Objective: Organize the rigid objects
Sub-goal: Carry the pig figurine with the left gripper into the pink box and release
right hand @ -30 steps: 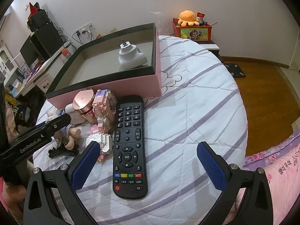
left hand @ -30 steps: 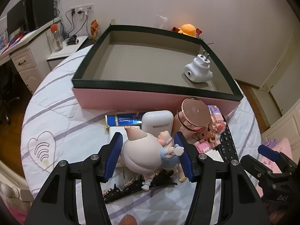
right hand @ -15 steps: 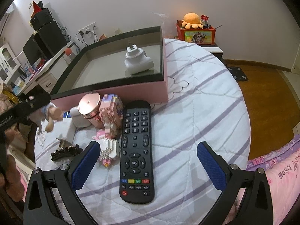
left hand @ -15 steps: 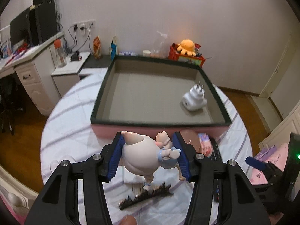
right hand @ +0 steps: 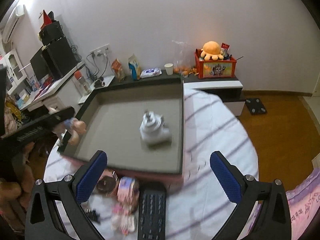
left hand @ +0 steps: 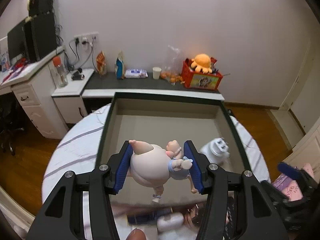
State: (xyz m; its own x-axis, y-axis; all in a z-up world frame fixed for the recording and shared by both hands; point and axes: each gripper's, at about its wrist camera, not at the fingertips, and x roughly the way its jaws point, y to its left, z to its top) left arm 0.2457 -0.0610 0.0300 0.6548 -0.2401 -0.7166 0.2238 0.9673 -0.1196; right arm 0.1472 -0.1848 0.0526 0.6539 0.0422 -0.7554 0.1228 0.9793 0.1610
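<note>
Left tool point(left hand: 159, 168): black frame, blue pads. Figurine point(left hand: 154, 166): pale peach-pink, light blue cuff. Box point(left hand: 108, 132): dark green rim, grey-beige inside, pink outer wall. Plug adapter point(left hand: 215, 153), right of frame: white. Tabletop point(left hand: 78, 146) cloth: white, grey-purple stripes. Right tool point(right hand: 158, 177): black, blue pads. Remote point(right hand: 152, 212), lower centre: black. Plush octopus point(right hand: 212, 50), upper right: orange, on red crate point(right hand: 217, 68). Floor point(right hand: 280, 124): orange-brown wood.

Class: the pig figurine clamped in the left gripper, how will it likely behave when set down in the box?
The pig figurine looks rigid, keeping its shape between the pads. Its round body and thin legs suggest it may tip or roll in the box.
</note>
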